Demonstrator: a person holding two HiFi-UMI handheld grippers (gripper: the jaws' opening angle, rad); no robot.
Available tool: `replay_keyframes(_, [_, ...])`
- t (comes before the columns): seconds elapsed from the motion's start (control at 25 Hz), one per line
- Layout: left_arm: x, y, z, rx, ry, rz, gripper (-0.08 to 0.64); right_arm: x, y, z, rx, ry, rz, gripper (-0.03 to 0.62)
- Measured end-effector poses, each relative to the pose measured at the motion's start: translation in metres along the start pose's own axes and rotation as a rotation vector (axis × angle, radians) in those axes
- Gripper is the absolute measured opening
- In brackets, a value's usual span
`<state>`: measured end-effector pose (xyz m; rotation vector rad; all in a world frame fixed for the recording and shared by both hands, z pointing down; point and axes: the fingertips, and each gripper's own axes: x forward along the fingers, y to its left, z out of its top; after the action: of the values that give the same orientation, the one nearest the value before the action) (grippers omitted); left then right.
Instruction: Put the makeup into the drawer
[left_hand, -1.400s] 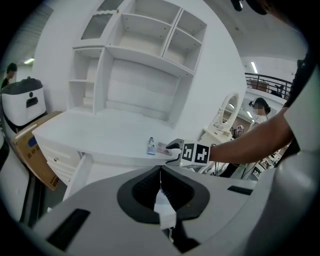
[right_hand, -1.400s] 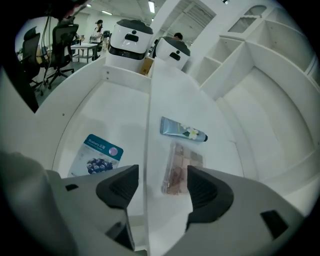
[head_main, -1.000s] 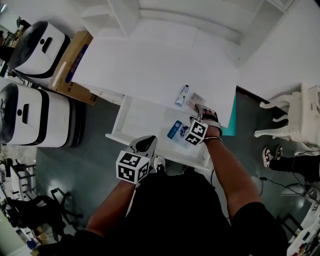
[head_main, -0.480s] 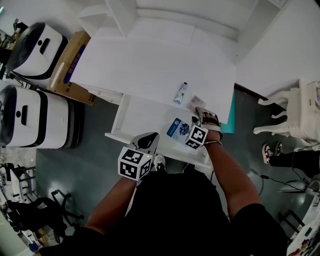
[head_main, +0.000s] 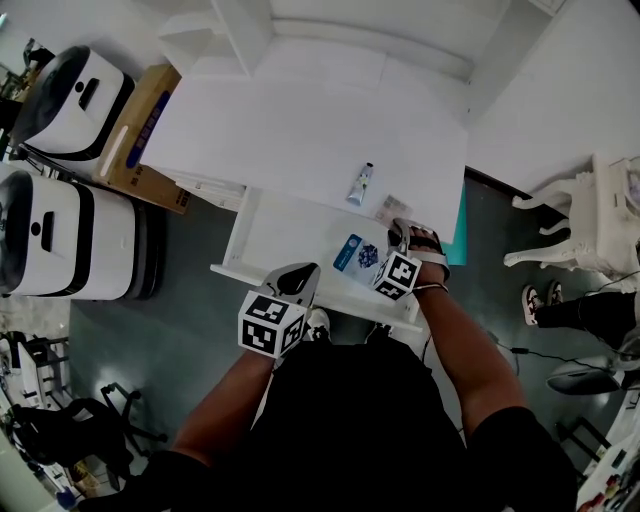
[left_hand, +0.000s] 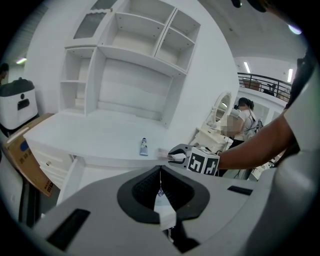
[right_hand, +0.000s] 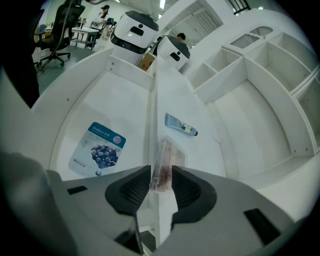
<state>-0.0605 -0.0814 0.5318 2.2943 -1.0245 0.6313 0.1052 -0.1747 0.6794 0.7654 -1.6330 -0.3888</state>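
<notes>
1. The mask packet (right_hand: 97, 149) lies in the open drawer (right_hand: 117, 95).
2. The right gripper (right_hand: 161, 176) has its jaws just closing; they seemingly pinch the palette (right_hand: 168, 156) at the desk (right_hand: 210, 150) edge.
3. The tube (right_hand: 180, 125) waits on the desk; the left gripper (left_hand: 160, 170) is closed and empty.

One tube (right_hand: 181, 125); one palette (right_hand: 166, 156); one mask sachet (right_hand: 97, 150).

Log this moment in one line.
right gripper: jaws just closed on palette | left gripper: shut, empty | drawer: open, sachet inside | tube: on desk

two white machines (head_main: 62, 92) stand by a cardboard box (head_main: 148, 135).
</notes>
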Motion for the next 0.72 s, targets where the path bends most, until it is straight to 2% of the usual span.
replay_keyframes(0.32, [-0.004,-0.002,-0.004,0.008,-0.003,-0.015,0.011,-0.026,-0.024,0.006,0.027,-0.042,-0.049,0.071])
replay_keyframes(0.56, [-0.004,-0.005,0.001,0.016,-0.02,-0.021,0.011,-0.037,-0.029,0.004,0.077,-0.044,-0.045,0.067])
replay_keyframes(0.72, [-0.007,-0.005,0.001,0.018,-0.026,-0.019,0.011,-0.047,-0.029,0.002,0.152,-0.056,-0.032,0.067])
